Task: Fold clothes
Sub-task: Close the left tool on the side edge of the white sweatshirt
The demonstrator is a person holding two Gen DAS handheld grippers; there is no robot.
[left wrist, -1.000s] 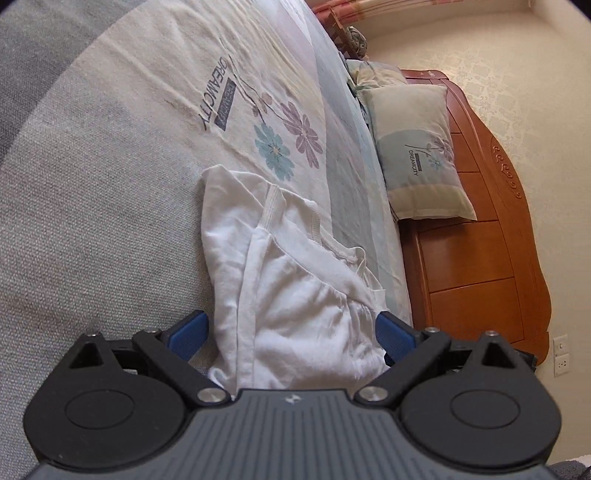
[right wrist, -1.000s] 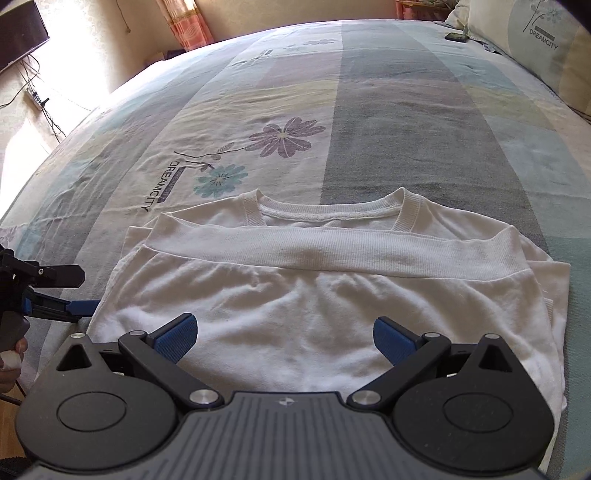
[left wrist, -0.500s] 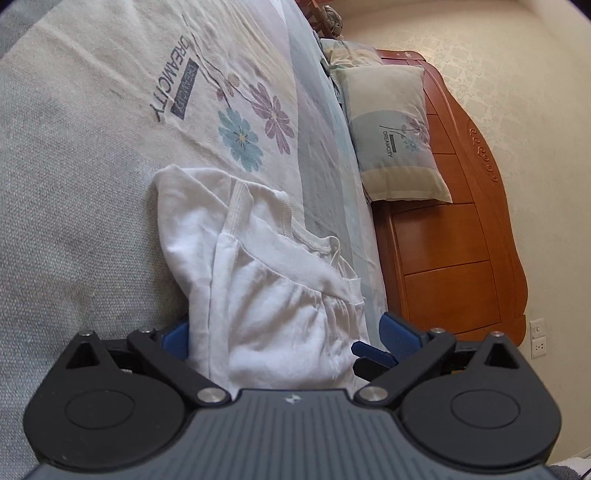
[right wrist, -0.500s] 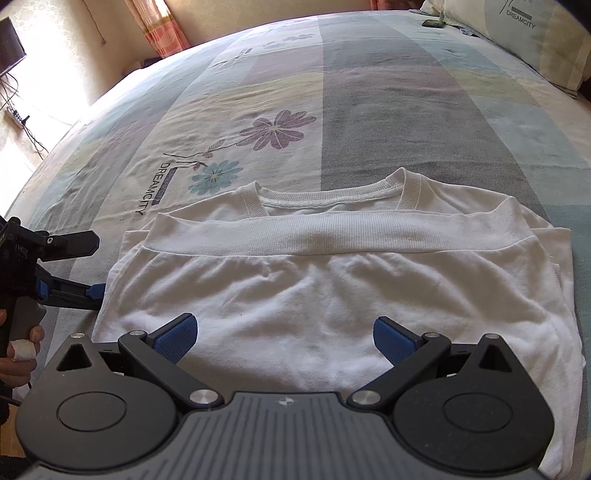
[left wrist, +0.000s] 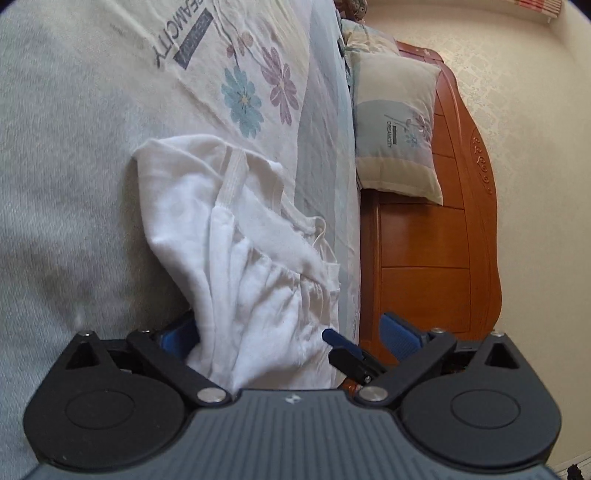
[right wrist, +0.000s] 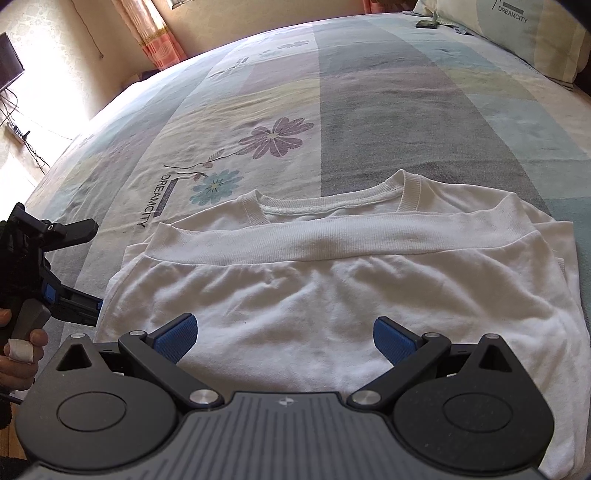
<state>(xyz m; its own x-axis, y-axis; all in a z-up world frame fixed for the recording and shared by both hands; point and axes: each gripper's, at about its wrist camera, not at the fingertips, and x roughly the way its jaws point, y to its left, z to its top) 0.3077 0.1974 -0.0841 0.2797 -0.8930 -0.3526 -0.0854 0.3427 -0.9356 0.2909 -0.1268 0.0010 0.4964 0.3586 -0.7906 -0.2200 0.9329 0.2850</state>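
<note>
A white T-shirt point(right wrist: 332, 288) lies folded in half on the bedsheet point(right wrist: 369, 110), its ribbed hem just short of the collar point(right wrist: 332, 206). My right gripper point(right wrist: 284, 338) hovers open over the near fold, blue pads spread, nothing between them. My left gripper point(right wrist: 55, 280), held by a hand point(right wrist: 18, 347), is open at the shirt's left side edge. In the left wrist view the shirt point(left wrist: 258, 288) bunches between the spread fingers of the left gripper point(left wrist: 288, 332), and the cloth hides part of one pad. A finger of the right gripper point(left wrist: 343, 343) shows there too.
The flowered bedsheet point(left wrist: 74, 147) spreads wide beyond the shirt. Pillows point(left wrist: 395, 129) lean on a wooden headboard point(left wrist: 424, 240), and a pillow point(right wrist: 517, 33) with a dark phone point(right wrist: 426, 24) beside it lies at the far right. Curtains point(right wrist: 155, 33) and a power strip are at the far left.
My left gripper has pushed in against the shirt's side edge, so cloth now covers one pad. The right gripper has come lower and closer over the fold. Both stay open.
</note>
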